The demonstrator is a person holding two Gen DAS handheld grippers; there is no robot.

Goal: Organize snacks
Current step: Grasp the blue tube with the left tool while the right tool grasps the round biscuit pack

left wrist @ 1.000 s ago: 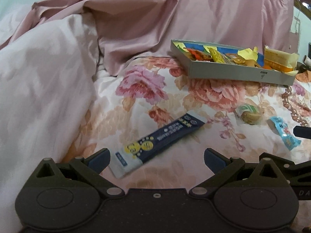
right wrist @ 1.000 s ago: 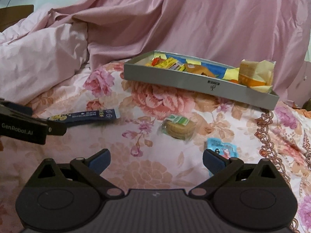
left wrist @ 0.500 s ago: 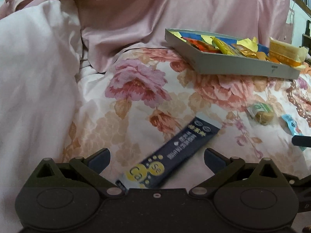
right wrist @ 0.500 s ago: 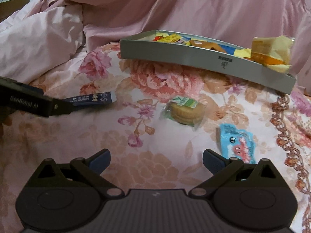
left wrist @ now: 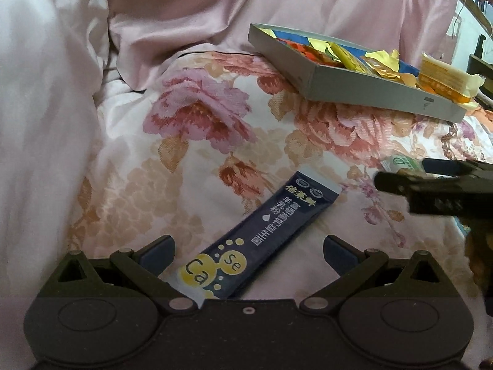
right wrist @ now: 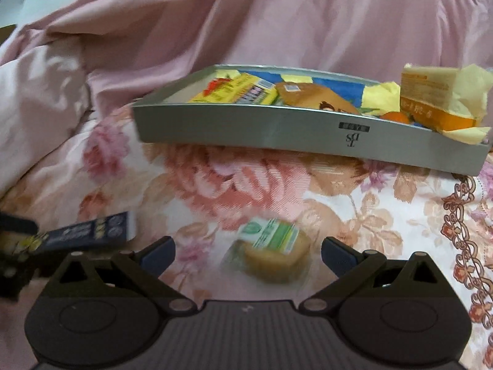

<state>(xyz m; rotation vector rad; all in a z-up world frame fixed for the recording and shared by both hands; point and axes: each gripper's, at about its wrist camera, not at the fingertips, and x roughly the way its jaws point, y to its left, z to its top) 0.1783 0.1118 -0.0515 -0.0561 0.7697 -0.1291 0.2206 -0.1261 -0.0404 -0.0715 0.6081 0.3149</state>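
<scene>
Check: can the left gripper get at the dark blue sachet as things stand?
Probably yes. The left gripper is open with the dark blue sachet lying flat on the floral bedspread between its fingers; nothing covers it.

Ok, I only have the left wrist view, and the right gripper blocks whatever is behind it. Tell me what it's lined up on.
Observer: The right gripper is open and centred on a round biscuit in a green-labelled wrapper.
Operator: Confirm it isn't touching it.
Observer: Neither of its fingers touches the biscuit. The floral bedspread shows on both sides of it, though the picture is blurred there.
Operator: Now describe the middle of the tray.
Observer: In the grey tray a flat brown packet lies mid-tray, with bare blue floor behind it.
</scene>
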